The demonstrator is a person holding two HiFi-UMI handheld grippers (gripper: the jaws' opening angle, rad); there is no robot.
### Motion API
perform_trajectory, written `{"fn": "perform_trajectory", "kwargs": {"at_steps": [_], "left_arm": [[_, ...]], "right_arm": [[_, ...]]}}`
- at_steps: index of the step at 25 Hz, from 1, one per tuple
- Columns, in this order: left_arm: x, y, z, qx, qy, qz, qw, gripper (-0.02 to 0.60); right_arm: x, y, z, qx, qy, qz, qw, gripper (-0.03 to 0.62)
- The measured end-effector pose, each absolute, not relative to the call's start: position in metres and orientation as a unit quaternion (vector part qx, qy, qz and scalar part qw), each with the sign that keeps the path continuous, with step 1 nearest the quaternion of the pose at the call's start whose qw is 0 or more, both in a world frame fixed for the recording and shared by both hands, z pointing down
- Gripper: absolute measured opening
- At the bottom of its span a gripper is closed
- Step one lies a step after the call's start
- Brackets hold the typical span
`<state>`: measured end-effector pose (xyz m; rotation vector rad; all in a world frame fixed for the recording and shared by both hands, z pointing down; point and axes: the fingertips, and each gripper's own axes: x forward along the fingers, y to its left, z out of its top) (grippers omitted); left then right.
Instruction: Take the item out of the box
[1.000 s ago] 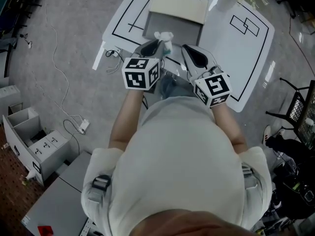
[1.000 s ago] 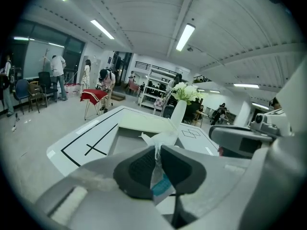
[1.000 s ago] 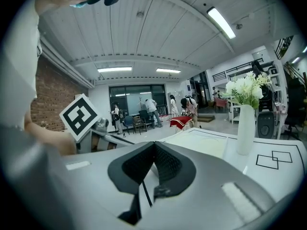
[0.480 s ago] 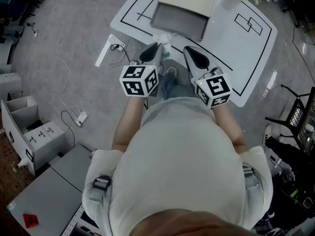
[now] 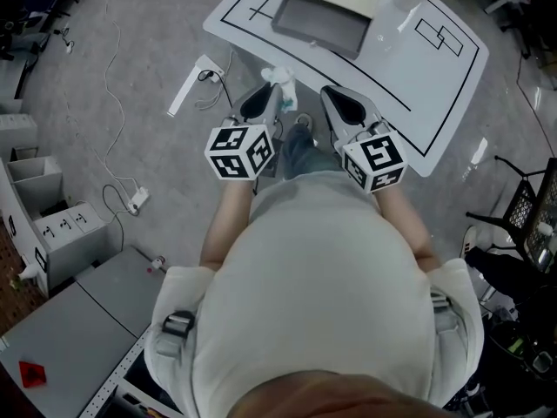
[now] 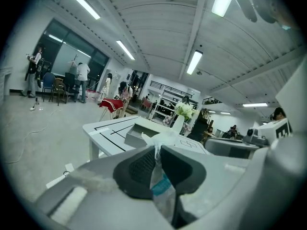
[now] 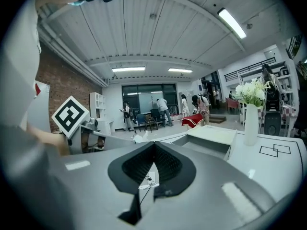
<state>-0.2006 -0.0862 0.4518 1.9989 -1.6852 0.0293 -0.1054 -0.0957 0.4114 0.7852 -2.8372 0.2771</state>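
My left gripper (image 5: 271, 97) is shut on a crumpled clear plastic packet (image 5: 282, 78) with a teal label, which it holds in the air over the floor just off the white table's (image 5: 435, 77) near edge. In the left gripper view the packet (image 6: 160, 186) is pinched between the dark pads. The open grey box (image 5: 326, 20) stands on the table ahead, also visible as the box (image 6: 144, 135) beyond the jaws. My right gripper (image 5: 329, 97) is beside the left one, shut with nothing in it; its tips (image 7: 154, 146) meet.
A white vase of flowers (image 7: 250, 123) stands on the table right of the box. Cables and a power strip (image 5: 135, 200) lie on the grey floor at left. Grey cabinets (image 5: 43, 229) stand at far left, a black chair (image 5: 531, 194) at far right. People stand far off.
Both grippers and the packet have drawn back from the table towards the person; the box and table now lie farther ahead. The grip on the packet is unchanged.
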Motion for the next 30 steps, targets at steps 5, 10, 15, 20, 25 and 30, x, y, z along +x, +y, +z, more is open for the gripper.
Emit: {"fn": "perform_trajectory", "kwargs": {"at_steps": [5,10,15,20,25,30], "left_arm": [[-0.204,-0.059,0.451,0.725,-0.637,-0.005,0.261,0.043],[-0.203,-0.034,0.451,0.717,-0.646,-0.016,0.261,0.044],[-0.200,-0.019,0.454,0.714,-0.649,-0.017,0.261,0.044],[-0.200,-0.016,0.454,0.716,-0.647,-0.013,0.261,0.044],[-0.202,-0.020,0.450,0.717,-0.648,-0.015,0.257,0.044],[-0.204,-0.022,0.447,0.717,-0.649,-0.019,0.255,0.044]], "right_arm": [[-0.100,-0.074,0.412,0.255,-0.958,0.092,0.090,-0.002],[-0.095,-0.057,0.412,0.251,-0.959,0.098,0.085,-0.002],[-0.093,-0.048,0.413,0.249,-0.960,0.097,0.084,-0.002],[-0.094,-0.047,0.413,0.252,-0.959,0.098,0.086,-0.003],[-0.092,-0.055,0.412,0.265,-0.955,0.109,0.080,-0.003],[-0.092,-0.057,0.409,0.269,-0.954,0.109,0.077,-0.003]]}}
